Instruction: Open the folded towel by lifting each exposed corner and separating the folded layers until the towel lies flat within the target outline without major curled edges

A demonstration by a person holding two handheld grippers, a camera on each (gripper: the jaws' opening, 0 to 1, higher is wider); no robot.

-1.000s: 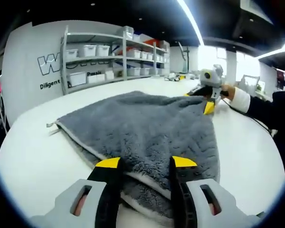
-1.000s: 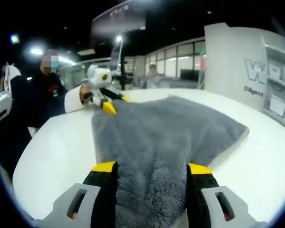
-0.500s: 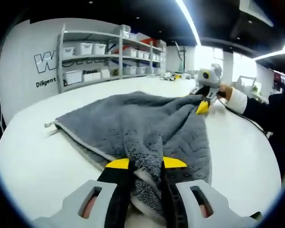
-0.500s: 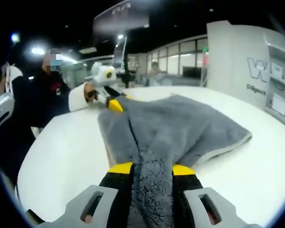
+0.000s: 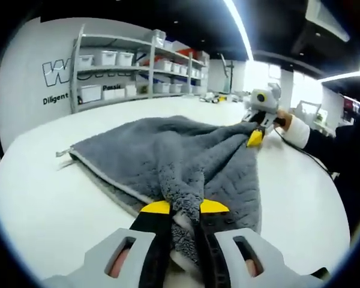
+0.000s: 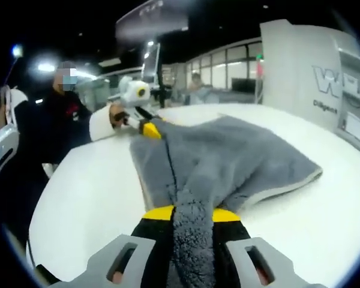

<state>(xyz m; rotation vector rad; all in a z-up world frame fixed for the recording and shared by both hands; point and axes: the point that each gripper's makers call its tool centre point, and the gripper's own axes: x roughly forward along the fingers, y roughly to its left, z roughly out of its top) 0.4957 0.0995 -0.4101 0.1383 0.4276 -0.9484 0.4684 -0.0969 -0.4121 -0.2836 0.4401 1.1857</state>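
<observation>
Now both your grippers pinch towel: left gripper [image 5: 185, 207] jaws, spread wide a second ago, clamp near corner; right gripper [image 6: 192, 213] jaws likewise went from wide to clamped on opposite corner. Means grasp done, so lifting and peeling layers comes next, by my judgement. Grey towel [image 5: 168, 150] sits on white table [image 5: 42, 192], still folded, plush pile bunched into ridge at each pinch, pale hem along lower layer's edge. No target outline visible.
</observation>
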